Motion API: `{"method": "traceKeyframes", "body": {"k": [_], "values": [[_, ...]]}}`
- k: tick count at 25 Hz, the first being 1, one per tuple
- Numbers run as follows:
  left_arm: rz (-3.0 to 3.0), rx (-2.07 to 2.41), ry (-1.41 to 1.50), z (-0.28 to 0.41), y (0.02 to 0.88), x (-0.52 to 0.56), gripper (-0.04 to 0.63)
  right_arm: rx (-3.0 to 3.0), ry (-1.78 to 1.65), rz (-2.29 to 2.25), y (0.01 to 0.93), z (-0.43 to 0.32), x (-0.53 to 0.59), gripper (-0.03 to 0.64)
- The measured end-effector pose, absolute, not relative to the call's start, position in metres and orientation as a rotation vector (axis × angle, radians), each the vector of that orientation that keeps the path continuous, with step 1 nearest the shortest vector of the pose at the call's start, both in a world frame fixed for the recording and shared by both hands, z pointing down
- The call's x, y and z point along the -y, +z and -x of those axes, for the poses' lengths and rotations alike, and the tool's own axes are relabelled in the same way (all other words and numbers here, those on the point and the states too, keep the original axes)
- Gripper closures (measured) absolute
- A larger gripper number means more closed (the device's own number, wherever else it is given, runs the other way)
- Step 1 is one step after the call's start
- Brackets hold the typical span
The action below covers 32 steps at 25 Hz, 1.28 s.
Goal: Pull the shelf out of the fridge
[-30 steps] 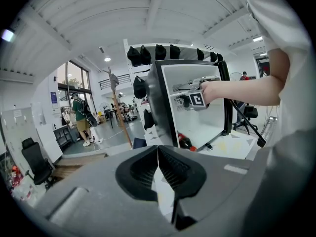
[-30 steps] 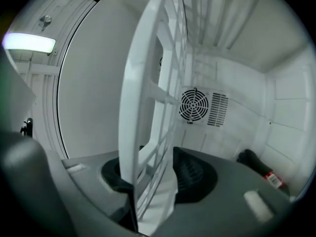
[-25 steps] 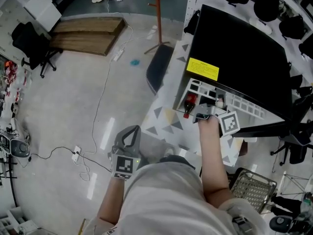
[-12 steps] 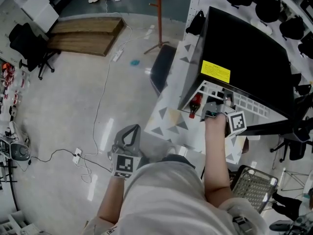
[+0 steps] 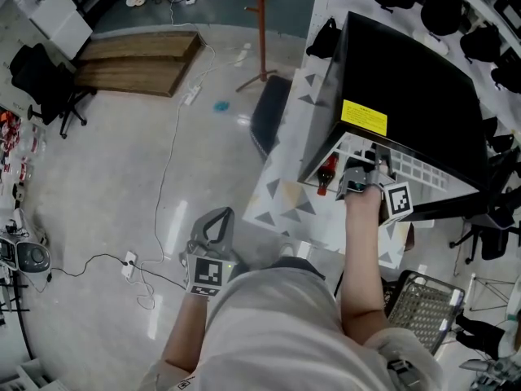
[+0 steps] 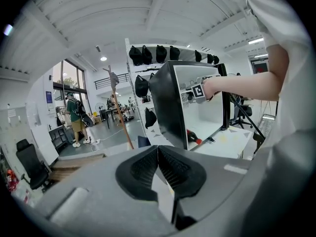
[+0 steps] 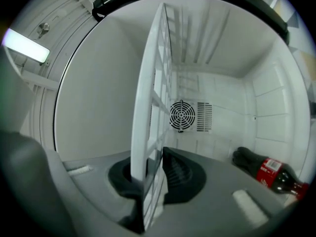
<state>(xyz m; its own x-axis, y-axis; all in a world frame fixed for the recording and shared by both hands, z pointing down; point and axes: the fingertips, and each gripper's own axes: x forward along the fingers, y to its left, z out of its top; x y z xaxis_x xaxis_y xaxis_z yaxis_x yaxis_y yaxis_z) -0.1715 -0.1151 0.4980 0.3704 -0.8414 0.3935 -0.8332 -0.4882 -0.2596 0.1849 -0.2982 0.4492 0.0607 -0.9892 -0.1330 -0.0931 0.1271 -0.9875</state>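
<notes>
The black mini fridge stands open, with its white wire shelf inside. In the right gripper view the shelf runs edge-on between my jaws, and my right gripper is shut on its front edge. Seen from the head view, that gripper is at the fridge's open front. A dark cola bottle lies on the fridge floor, to the right of the shelf. My left gripper hangs low by the person's side, away from the fridge, its jaws shut on nothing.
The fridge sits on a white mat with triangle print. A dark cushion and a red coat stand are to its left. A wire basket stands at the lower right. Cables run across the floor. A fan grille is on the fridge's back wall.
My right gripper has moved a little further in to the shelf's front edge and closed on it. The left gripper has stayed where it was.
</notes>
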Motion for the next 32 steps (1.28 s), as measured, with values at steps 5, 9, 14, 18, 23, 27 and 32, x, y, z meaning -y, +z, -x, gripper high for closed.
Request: {"method": "traceKeyframes", "body": {"k": [5,9,14,18,23,27,32], "values": [[2.595,-1.566,-0.779,0.1750,0.4992,0.1153,0.584,-1.275,-1.023,1.240,0.4511,-0.1867,0.2964,0.577],[2.595,-1.545,-0.767,0.1765,0.4974,0.1179,0.584,-1.254,-1.049,1.229,0.4502,-0.1848,0.2964,0.578],[2.608,-1.530,-0.770,0.1767,0.4999,0.1184,0.584,-1.222,-1.081,1.217,0.4511,-0.1839,0.2957,0.581],[2.616,-1.516,-0.764,0.1765,0.5001,0.1191,0.584,-1.203,-1.097,1.219,0.4514,-0.1833,0.2948,0.584],[2.621,-1.509,-0.749,0.1776,0.4979,0.1193,0.584,-1.193,-1.103,1.224,0.4518,-0.1840,0.2932,0.584],[2.624,-1.504,-0.746,0.1786,0.4975,0.1178,0.584,-1.195,-1.102,1.232,0.4519,-0.1833,0.2915,0.586],[2.624,-1.501,-0.749,0.1800,0.4993,0.1159,0.584,-1.197,-1.103,1.226,0.4517,-0.1834,0.2904,0.588]]}}
